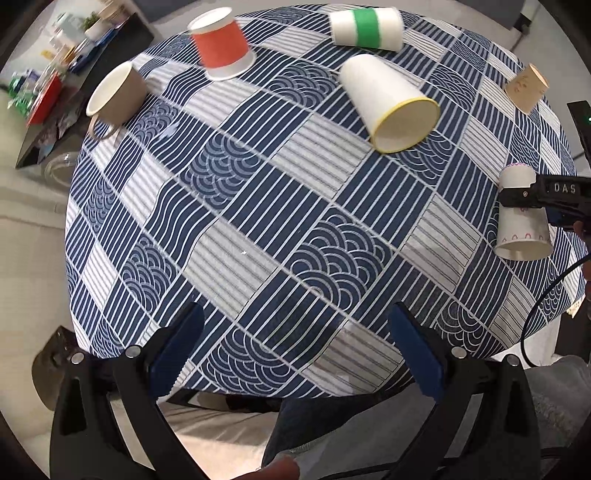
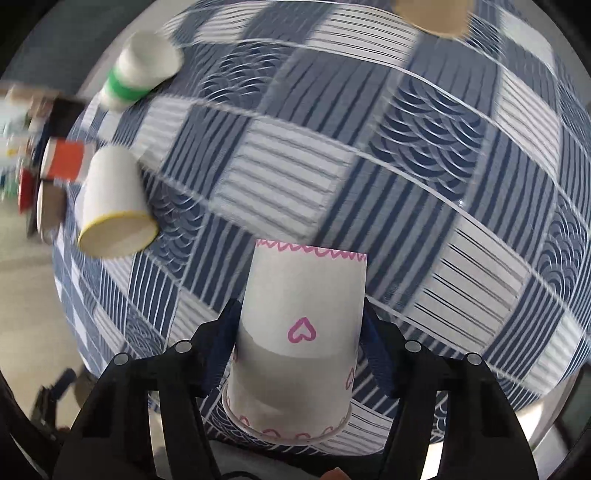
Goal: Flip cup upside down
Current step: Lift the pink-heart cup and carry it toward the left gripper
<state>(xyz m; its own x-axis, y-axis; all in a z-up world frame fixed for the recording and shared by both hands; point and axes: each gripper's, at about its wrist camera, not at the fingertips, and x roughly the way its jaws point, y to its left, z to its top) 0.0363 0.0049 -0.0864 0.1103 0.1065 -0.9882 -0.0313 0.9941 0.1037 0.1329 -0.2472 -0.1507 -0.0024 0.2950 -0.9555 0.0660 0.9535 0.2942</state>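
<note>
My right gripper (image 2: 299,332) is shut on a white paper cup with pink hearts (image 2: 299,325). The cup is held upside down, rim toward the camera, over the near right part of the table. In the left wrist view the same cup (image 1: 522,218) hangs mouth down at the right edge, with the right gripper (image 1: 517,194) clamped on its upper half. My left gripper (image 1: 295,332) is open and empty above the near edge of the blue patterned tablecloth (image 1: 258,221).
Other cups stand on the cloth: a yellow-rimmed white one (image 1: 388,103), an orange one (image 1: 221,42), a green-banded one (image 1: 365,27), a brown one (image 1: 114,94), a tan one (image 1: 526,86). A cluttered side table (image 1: 48,85) is far left.
</note>
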